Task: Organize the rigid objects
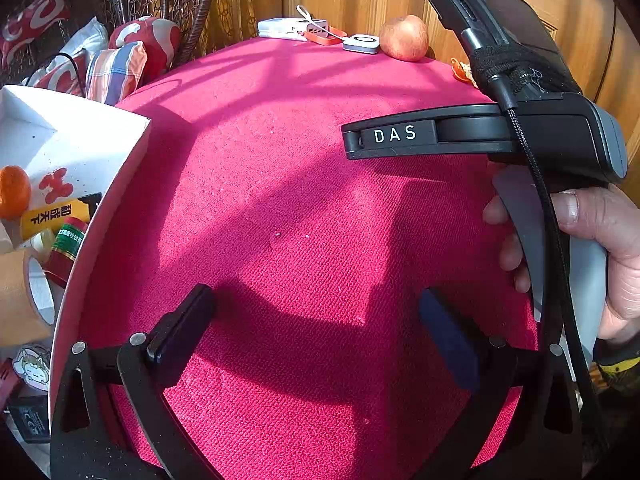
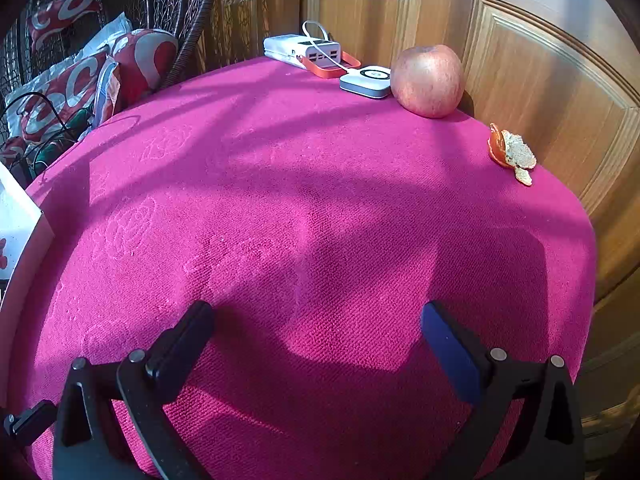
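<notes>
Rigid objects for sorting sit in two clusters, and neither is in reach yet. In the left wrist view, the left gripper [image 1: 316, 320] hangs over bare pink cloth [image 1: 280, 200] with its fingers wide apart and nothing between them; a white box [image 1: 76, 140] at the left edge holds a tangerine [image 1: 14, 190], a yellow pack [image 1: 54, 216] and a green-labelled can [image 1: 68, 244], with a tape roll [image 1: 38, 292] just beside it. The right gripper's body crosses the right side of this view, held by a hand [image 1: 608, 256], so the two tools are near each other and could knock together if both swing inward. In the right wrist view, the right gripper [image 2: 316, 332] is likewise spread and empty above the cloth. At the far edge lie a power bank [image 2: 300, 52] with a white cable [image 2: 320, 40], a small white puck [image 2: 366, 80] and an apple [image 2: 428, 80] touching or almost touching it; orange peel [image 2: 512, 152] sits at the right rim. Grabbing the power bank may drag the cable and puck along, a nudge could roll the apple off the far side, and the soft cloth could bunch under a low approach.
</notes>
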Demonstrator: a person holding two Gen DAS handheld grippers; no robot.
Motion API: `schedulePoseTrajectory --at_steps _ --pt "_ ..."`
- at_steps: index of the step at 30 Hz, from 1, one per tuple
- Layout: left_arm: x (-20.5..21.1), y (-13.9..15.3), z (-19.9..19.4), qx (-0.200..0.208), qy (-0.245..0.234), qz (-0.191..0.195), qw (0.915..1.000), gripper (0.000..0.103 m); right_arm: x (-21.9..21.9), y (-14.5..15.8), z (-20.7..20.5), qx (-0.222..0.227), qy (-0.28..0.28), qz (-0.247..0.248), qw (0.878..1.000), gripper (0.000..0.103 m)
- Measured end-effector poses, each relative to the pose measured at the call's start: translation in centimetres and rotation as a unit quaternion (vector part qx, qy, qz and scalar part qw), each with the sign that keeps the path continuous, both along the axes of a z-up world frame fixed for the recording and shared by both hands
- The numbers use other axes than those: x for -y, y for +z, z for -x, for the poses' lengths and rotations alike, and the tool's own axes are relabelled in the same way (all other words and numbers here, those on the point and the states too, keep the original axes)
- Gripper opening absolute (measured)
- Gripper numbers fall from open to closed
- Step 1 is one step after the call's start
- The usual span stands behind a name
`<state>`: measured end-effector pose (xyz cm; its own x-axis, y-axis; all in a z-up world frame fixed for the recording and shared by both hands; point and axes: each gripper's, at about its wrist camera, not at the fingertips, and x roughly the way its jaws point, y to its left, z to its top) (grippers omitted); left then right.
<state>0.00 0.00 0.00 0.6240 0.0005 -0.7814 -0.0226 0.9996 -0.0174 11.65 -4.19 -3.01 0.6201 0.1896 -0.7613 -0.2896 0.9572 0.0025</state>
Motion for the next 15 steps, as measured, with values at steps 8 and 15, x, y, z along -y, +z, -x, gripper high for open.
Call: schedulePoseTrajectory --at_steps 8,15 --pt "0.00 0.06 0.03 0.000 0.000 0.000 1.0000 0.103 -0.03 0.05 -0.08 0.000 0.000 0.000 1.000 0.103" --pt "-0.16 -0.01 0.41 0.000 0.000 0.000 1.0000 0.103 -0.02 -0.03 -0.15 0.000 0.000 0.001 1.000 0.103"
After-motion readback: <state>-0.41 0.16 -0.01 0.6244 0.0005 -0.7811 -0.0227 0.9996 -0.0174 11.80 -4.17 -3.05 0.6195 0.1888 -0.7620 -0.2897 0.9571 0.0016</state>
